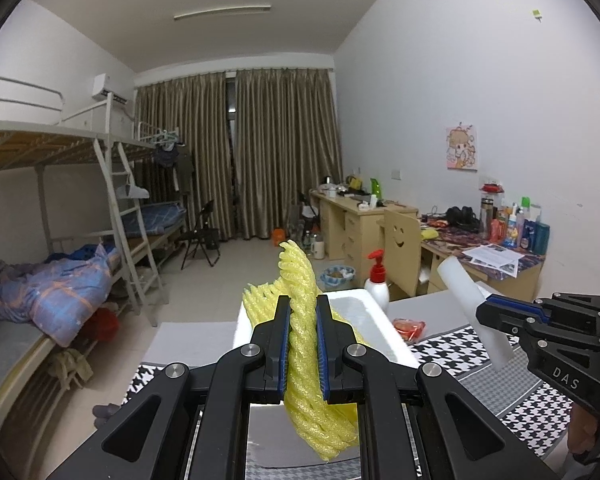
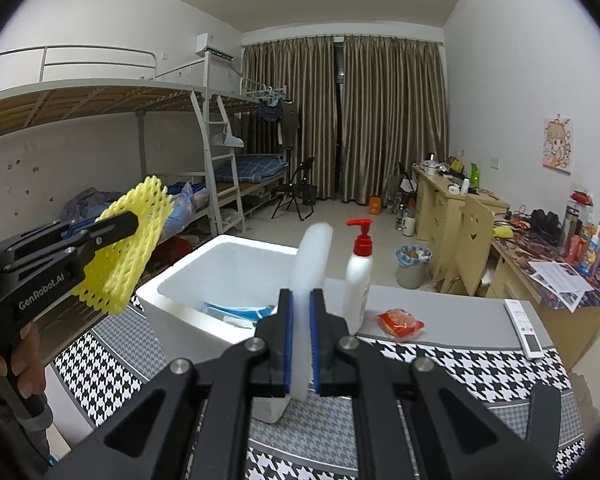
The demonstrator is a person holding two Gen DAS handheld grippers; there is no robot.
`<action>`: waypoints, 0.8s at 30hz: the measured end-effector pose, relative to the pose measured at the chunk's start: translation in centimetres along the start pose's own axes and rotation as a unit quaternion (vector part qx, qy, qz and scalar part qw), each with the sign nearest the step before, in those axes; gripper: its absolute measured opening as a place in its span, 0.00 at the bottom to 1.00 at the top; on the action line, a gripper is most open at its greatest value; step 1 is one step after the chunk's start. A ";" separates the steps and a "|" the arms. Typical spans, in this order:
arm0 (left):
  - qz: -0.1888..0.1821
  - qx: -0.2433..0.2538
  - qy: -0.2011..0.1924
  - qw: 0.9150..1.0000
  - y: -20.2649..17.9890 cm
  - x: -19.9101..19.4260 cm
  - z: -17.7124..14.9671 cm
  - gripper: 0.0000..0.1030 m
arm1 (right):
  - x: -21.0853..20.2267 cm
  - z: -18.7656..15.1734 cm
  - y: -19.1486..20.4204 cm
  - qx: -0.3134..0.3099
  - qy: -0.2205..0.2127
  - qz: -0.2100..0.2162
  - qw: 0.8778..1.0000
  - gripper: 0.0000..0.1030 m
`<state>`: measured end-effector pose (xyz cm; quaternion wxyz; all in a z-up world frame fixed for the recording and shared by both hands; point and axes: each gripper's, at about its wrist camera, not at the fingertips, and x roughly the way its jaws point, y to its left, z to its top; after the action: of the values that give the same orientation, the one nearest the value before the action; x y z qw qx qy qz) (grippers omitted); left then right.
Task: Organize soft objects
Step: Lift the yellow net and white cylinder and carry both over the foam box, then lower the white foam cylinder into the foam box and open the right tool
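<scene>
Left wrist view: the left tongs (image 1: 303, 336) are closed on a yellow foam net (image 1: 298, 280), its mesh squeezed between the blue pads and sticking out both ahead of the fingers and below them. Just beyond it sits a white foam box (image 1: 374, 322) on the houndstooth-patterned worktop (image 1: 452, 346). At the right edge the right tongs (image 1: 485, 312) grip a white foam strip (image 1: 466, 294) that angles up and to the left.

From the right wrist view, the right tongs (image 2: 300, 340) pinch that white foam strip (image 2: 310, 264) edge-on, so it stands upright between narrow jaws. The white foam box (image 2: 172, 304) lies to the left of and behind the strip, open at the top, with blue and white items inside that are too hidden to name. At far left the left tongs (image 2: 134, 222) hold the yellow foam net (image 2: 136, 252) in the air, near the box's left side and above the worktop (image 2: 440, 356); a hand (image 2: 24, 364) grips their handle.

Right of the strip stands a white pump bottle (image 2: 358, 276) with a red top; beside it lies a red packet (image 2: 400, 322), and a white remote control (image 2: 524, 334) lies near the right edge.
</scene>
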<state>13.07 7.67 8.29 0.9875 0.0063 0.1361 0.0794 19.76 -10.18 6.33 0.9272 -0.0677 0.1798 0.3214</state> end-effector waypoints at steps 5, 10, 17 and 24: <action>0.013 -0.009 -0.004 1.000 0.6 -0.1 0.2 0.12 | 0.7 0.4 0.6 -0.003 0.002 0.007 1.000 0.10; 0.028 -0.014 -0.009 0.999 1.6 -0.5 0.5 0.12 | 1.6 1.0 1.5 -0.014 0.007 0.017 1.000 0.10; 0.050 -0.018 -0.002 0.999 2.8 -0.6 0.1 0.12 | 2.9 1.8 2.9 -0.022 0.010 0.036 0.999 0.10; 0.072 -0.022 0.000 0.997 3.9 -0.3 0.0 0.12 | 4.2 2.3 4.0 -0.032 0.018 0.047 0.998 0.10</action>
<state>12.23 11.46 8.54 0.9791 -0.0061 0.1337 0.1530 20.96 -4.06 6.79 0.9050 -0.0949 0.1888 0.3692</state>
